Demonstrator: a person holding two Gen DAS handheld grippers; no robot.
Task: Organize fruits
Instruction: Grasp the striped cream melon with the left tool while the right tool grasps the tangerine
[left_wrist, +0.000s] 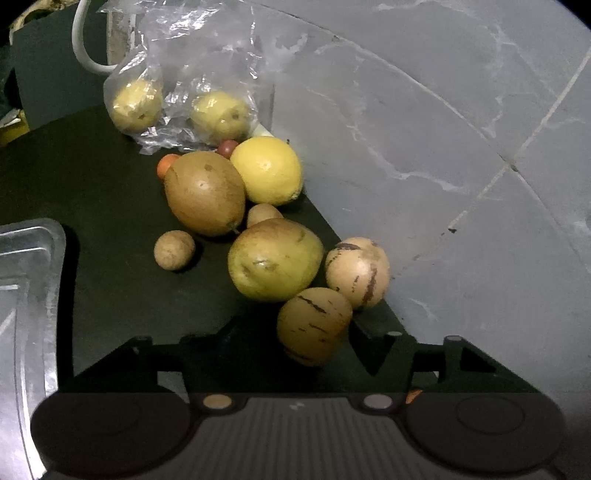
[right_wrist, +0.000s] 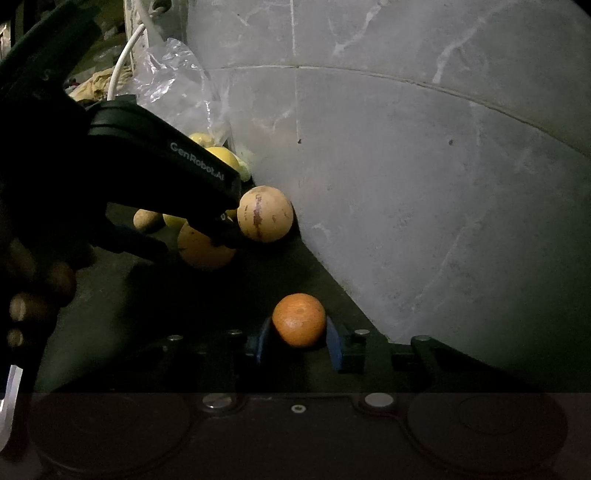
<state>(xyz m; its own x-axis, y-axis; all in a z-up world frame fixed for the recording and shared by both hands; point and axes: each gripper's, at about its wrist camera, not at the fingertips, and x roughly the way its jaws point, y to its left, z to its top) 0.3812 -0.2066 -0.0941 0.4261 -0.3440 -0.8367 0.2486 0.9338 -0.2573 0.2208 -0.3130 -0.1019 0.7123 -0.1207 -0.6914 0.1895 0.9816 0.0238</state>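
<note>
Fruits lie loose in a cluster on the dark tabletop (left_wrist: 110, 206), pushed up against the grey marbled wall (left_wrist: 424, 155). 2 more yellow ones sit inside a clear plastic bag (left_wrist: 177, 74) at the back. Metal tray (left_wrist: 29, 266) at the left edge of the left wrist view is probably the sorting destination; nothing visible in the part of it that shows.

Left gripper (left_wrist: 295, 354): fingers spread wide, empty. Striped pale fruit (left_wrist: 314, 328) sits between them, nearer the right finger, apparently not touching either. The placement reads as lining up for a grasp. A 2nd striped fruit (left_wrist: 357, 271) and a large green-yellow fruit (left_wrist: 275, 258) press close, so closing may nudge the neighbours.

Right gripper (right_wrist: 298, 341): blue pads (right_wrist: 334, 347) flank a small orange (right_wrist: 299, 319) on both sides, close against it. Whether they are gripping it or only just beside it, cannot tell; shadow hides the contact. The orange lies on the tabletop, near the wall.

Right wrist view also shows the person's hand (right_wrist: 33, 295) on the left gripper's handle.
</note>
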